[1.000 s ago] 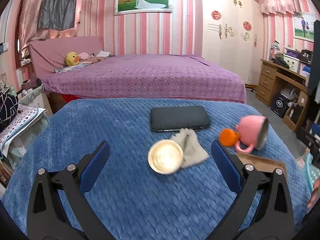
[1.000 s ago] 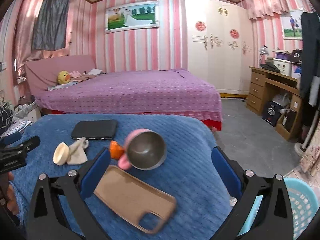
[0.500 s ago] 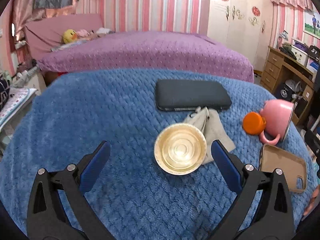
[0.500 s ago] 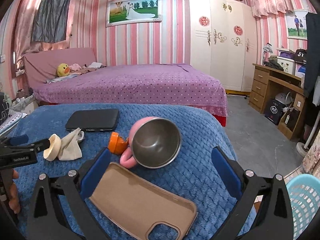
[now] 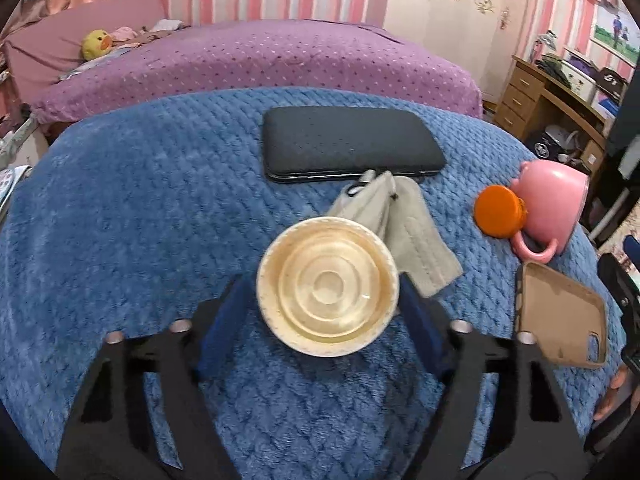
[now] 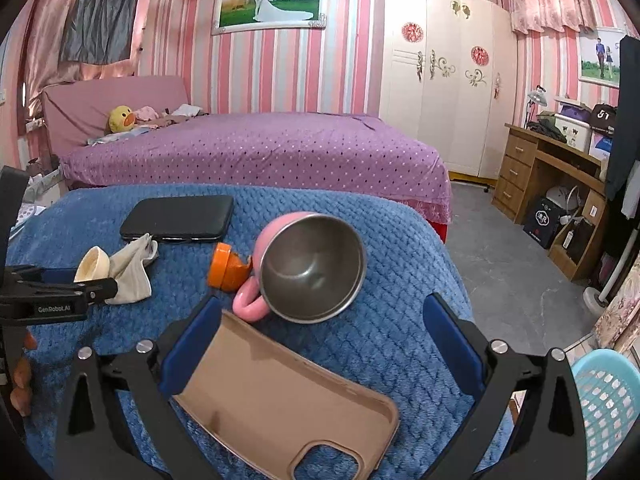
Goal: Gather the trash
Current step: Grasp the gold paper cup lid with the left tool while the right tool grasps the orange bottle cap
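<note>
We are seeing the paper cup (image 5: 327,297) sitting mid-frame between our left gripper's (image 5: 326,312) jaws, which have just been closing onto its sides.

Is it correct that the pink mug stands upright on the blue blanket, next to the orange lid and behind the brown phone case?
Not quite. The pink mug does not stand upright: it lies on its side, and the right wrist view looks straight into its steel inside. The rest is right: it rests on the blue blanket, next to the orange lid and behind the brown phone case.
</note>
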Tool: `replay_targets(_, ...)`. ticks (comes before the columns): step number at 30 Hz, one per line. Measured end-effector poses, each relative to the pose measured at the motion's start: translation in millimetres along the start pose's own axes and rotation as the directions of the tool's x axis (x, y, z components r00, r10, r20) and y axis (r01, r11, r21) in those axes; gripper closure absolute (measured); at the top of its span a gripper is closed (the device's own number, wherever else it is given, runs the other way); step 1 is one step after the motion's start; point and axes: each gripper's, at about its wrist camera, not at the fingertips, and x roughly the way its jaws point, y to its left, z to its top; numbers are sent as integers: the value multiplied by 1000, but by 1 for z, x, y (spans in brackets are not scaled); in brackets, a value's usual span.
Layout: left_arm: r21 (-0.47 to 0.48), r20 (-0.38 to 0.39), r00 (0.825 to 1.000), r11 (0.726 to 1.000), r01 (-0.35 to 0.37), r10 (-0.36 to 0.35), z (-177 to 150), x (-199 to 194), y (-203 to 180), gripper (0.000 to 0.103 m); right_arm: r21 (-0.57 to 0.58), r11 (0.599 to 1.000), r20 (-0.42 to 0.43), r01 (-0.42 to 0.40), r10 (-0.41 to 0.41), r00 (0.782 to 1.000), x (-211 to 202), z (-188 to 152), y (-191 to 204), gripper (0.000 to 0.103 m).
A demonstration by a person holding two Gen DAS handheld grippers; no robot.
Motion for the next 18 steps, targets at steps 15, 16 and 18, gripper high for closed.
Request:
replay_targets(15,-19,233,951,979,-202,201,-10,-73,32,42,-147,987,21,-61,64,998,-11,5,38,6)
replay_targets(16,-18,250,942,974,-226,223,-11,-77,36,42,-158,984,12,-81,84,996,-11,6,43,8)
replay_targets(18,-36,278,923,963,-268,267,-13,-82,48,42,-187,975,-9,-117,117,993,-9,11,58,21)
